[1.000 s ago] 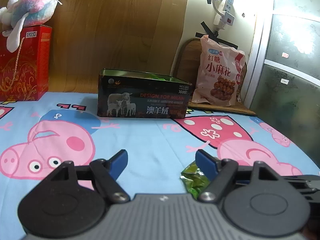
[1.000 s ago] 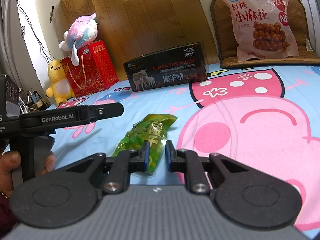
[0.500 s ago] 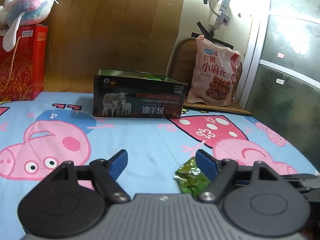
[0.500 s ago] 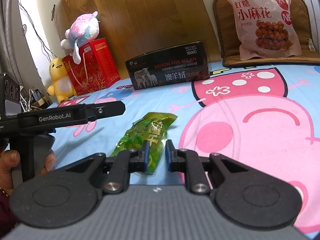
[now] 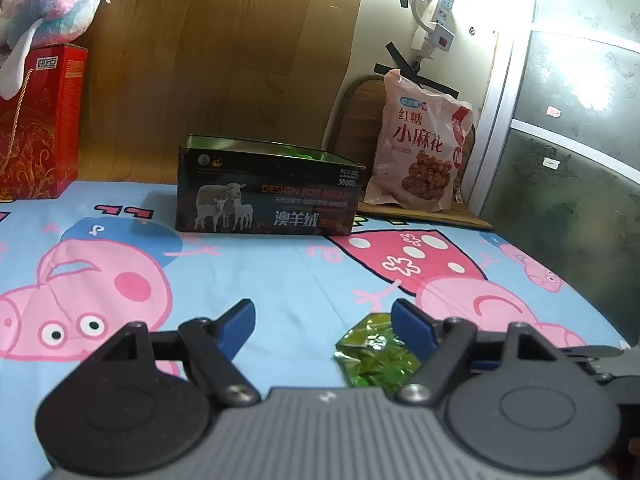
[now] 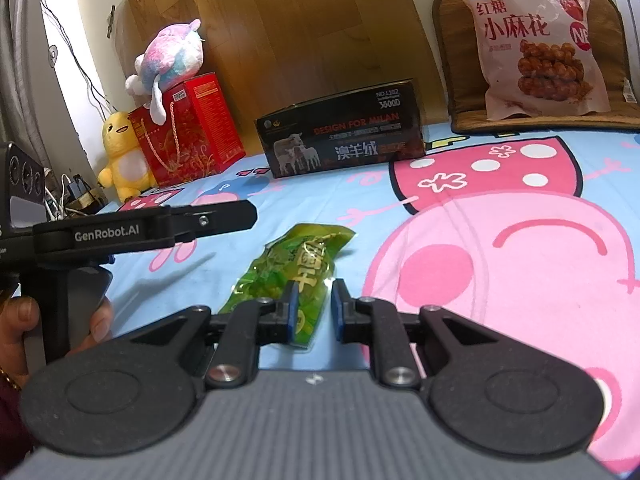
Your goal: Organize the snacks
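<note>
The green snack packet [image 6: 298,268] lies flat on the cartoon bedsheet [image 6: 500,240], low centre of the right wrist view, its long axis running from the right gripper [image 6: 313,307] up toward the upper right. The jaws stand narrowly apart over its near end, pads not pressing. The left gripper [image 5: 323,322] gapes wide and empty, the packet low right beside one finger. The right hand looks nearer; the open black box [image 6: 340,132] waits well beyond

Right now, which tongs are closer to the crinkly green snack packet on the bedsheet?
Right. The right tongs straddle the green snack packet's near end; the left tongs hover wide open, packet beside one finger.
</note>
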Available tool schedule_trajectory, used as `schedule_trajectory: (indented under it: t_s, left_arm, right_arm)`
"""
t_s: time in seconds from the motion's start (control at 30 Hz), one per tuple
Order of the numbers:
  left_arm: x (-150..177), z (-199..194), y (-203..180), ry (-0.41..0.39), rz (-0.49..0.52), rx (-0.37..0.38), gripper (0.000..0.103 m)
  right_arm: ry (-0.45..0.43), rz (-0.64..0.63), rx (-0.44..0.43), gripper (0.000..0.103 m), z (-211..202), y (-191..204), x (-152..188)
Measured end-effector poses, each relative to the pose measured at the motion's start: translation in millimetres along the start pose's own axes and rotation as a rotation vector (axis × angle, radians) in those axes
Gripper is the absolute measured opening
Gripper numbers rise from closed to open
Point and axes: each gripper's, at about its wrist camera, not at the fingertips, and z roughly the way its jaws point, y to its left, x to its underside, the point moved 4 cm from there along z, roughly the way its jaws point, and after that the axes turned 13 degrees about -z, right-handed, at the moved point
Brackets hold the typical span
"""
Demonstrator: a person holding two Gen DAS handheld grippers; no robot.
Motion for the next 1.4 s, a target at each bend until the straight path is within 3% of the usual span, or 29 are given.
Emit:
schedule_trajectory:
  t_s: [0.43,0.7,1.03,1.4]
  left_arm:
    - [0.6,0.2,-1.3,0.006,0.001,0.017,0.079]
    - [0.8,-0.2,-1.1,0.011,-0.007,0.027,0.078]
    - [1.1,0.0,0.9,0.013,-0.030,0.026,0.079]
    - [-0.3,-3.9,2.5,-0.035,-0.043,-0.009,0.079]
  right_arm:
    - [0.002,-0.007,-0.007,0.022,0.2,1.5,-0.6]
    - [0.018,-0.105,-0.122,0.022,2.2,18.6,-0.8]
    - [-0.019,-0.031,-0.099,0.023,-2.6,8.3,-1.7]
    - [-0.048,0.000,-0.069,0.033,-6.1,2.6,-2.6]
